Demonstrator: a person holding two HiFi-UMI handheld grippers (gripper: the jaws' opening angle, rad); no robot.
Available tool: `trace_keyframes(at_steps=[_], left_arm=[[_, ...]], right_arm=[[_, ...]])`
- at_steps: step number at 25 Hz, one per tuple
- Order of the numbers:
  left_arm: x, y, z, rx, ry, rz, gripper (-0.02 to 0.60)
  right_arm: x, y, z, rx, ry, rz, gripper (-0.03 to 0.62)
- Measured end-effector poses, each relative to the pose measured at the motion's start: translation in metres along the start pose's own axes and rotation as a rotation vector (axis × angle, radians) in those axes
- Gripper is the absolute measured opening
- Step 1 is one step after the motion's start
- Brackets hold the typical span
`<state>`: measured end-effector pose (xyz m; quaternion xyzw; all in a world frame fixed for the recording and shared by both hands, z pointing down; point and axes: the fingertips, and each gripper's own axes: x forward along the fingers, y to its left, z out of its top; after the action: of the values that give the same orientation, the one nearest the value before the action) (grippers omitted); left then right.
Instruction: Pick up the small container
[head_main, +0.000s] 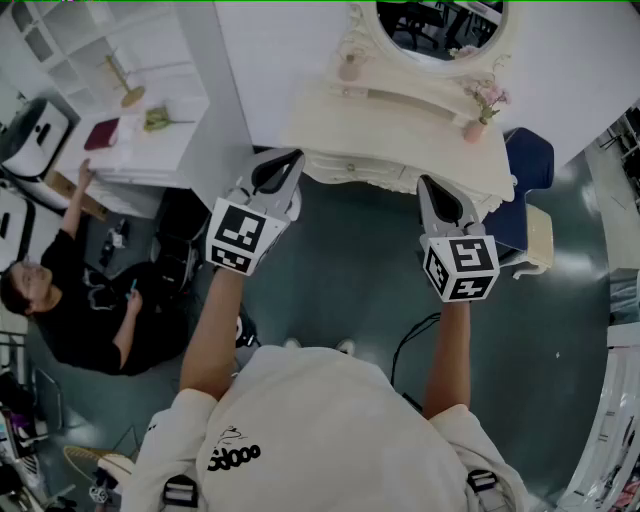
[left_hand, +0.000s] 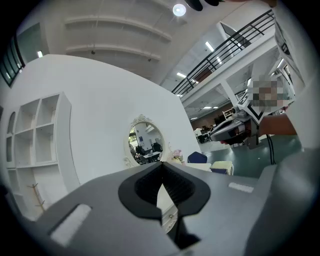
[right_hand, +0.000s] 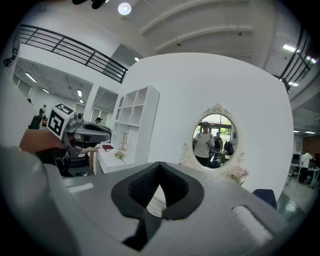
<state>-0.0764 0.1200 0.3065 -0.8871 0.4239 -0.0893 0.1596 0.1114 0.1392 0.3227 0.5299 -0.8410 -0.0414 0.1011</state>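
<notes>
A cream dressing table (head_main: 400, 140) with an oval mirror (head_main: 440, 25) stands straight ahead. On it are a small pink pot (head_main: 348, 68) at the left and a small pink vase of flowers (head_main: 476, 128) at the right. My left gripper (head_main: 288, 158) and right gripper (head_main: 430, 182) are held level side by side, short of the table's front edge. Both are shut with nothing between the jaws, as the left gripper view (left_hand: 161, 167) and the right gripper view (right_hand: 159, 165) show. Both gripper views face the mirror (right_hand: 214, 140).
A white shelf unit (head_main: 120, 60) and a low white desk with a red book (head_main: 102, 133) stand at the left, where a person (head_main: 70, 300) sits on the floor. A blue chair (head_main: 530, 165) and a cream stool (head_main: 538, 235) stand right of the table. A black cable (head_main: 410, 345) lies underfoot.
</notes>
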Motion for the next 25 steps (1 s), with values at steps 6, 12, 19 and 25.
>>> trace_keyframes(at_steps=[6, 12, 19, 25], left_arm=[[0.006, -0.010, -0.001, -0.005, 0.018, -0.003, 0.017], [0.014, -0.025, -0.004, -0.011, 0.047, 0.010, 0.017], [0.026, -0.044, -0.005, -0.046, 0.066, 0.056, 0.017], [0.043, -0.059, -0.009, -0.061, 0.091, 0.063, 0.017]], right_arm=[[-0.004, -0.010, -0.004, 0.016, 0.001, -0.003, 0.000], [-0.012, -0.028, -0.011, 0.036, -0.021, 0.007, 0.002], [-0.021, -0.052, -0.023, 0.031, -0.016, 0.042, 0.002], [-0.019, -0.073, -0.034, 0.048, -0.011, 0.057, 0.002]])
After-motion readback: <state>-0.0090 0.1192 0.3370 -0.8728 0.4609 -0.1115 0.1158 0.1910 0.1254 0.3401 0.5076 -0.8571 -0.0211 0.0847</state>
